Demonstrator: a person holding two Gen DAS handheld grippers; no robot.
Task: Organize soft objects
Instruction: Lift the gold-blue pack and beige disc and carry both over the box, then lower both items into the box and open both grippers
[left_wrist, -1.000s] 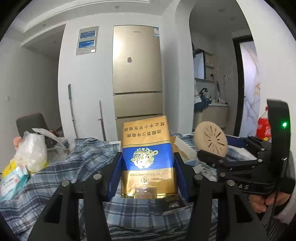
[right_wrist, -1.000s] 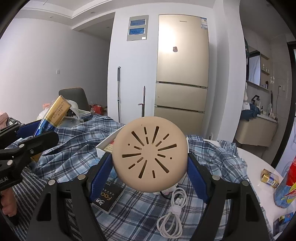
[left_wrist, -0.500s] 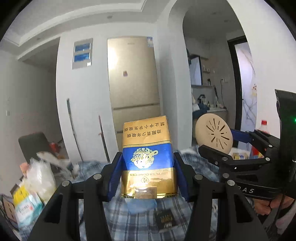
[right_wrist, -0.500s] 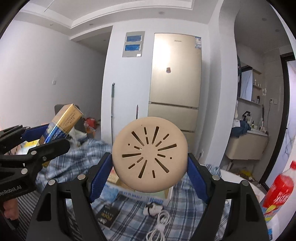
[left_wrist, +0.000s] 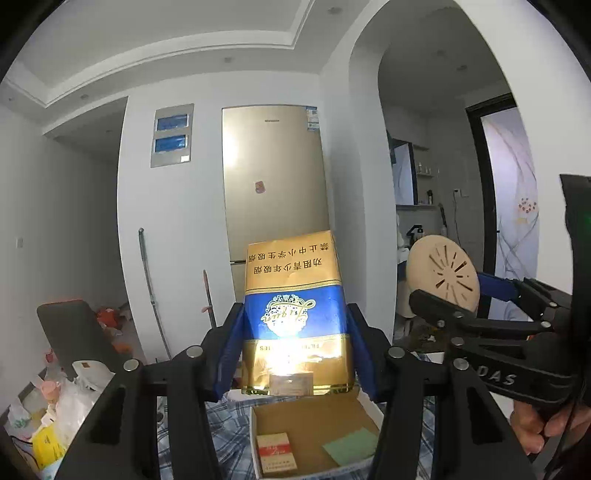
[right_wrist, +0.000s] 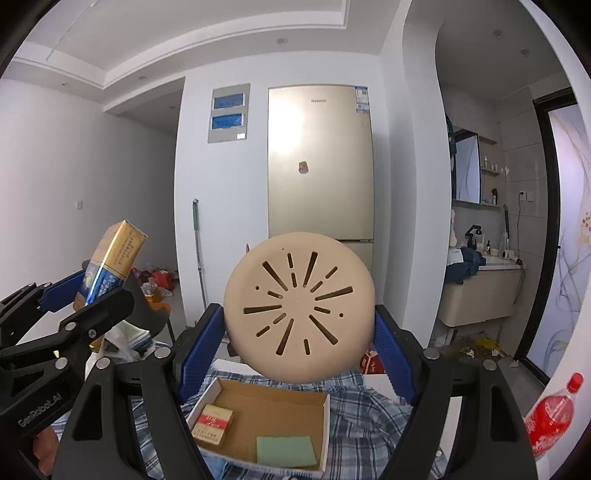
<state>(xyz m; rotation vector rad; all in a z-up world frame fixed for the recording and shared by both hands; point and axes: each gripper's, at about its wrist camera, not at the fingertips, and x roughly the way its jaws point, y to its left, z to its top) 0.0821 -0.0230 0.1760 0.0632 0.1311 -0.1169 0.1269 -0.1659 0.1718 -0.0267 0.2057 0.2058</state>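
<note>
My left gripper (left_wrist: 295, 350) is shut on a gold and blue cigarette pack (left_wrist: 293, 314), held upright in the air; the pack also shows at the left of the right wrist view (right_wrist: 110, 266). My right gripper (right_wrist: 299, 343) is shut on a round beige disc with slots (right_wrist: 299, 306), also raised; the disc shows at the right of the left wrist view (left_wrist: 445, 273). Below both lies an open white cardboard box (right_wrist: 325, 413) on a blue plaid cloth (right_wrist: 365, 417). The box holds a small red and yellow pack (right_wrist: 214, 422) and a green pad (right_wrist: 286, 450).
A red bottle (right_wrist: 550, 413) stands at the right on the white table. Plastic bags and packets (left_wrist: 48, 424) lie at the left. A dark chair (left_wrist: 77, 336), a gold fridge (right_wrist: 319, 162) and a washbasin (right_wrist: 480, 291) stand behind.
Both grippers have risen and tilted up with their loads. The open box has come into view below them; the cable and black pack on the cloth have dropped out of view.
</note>
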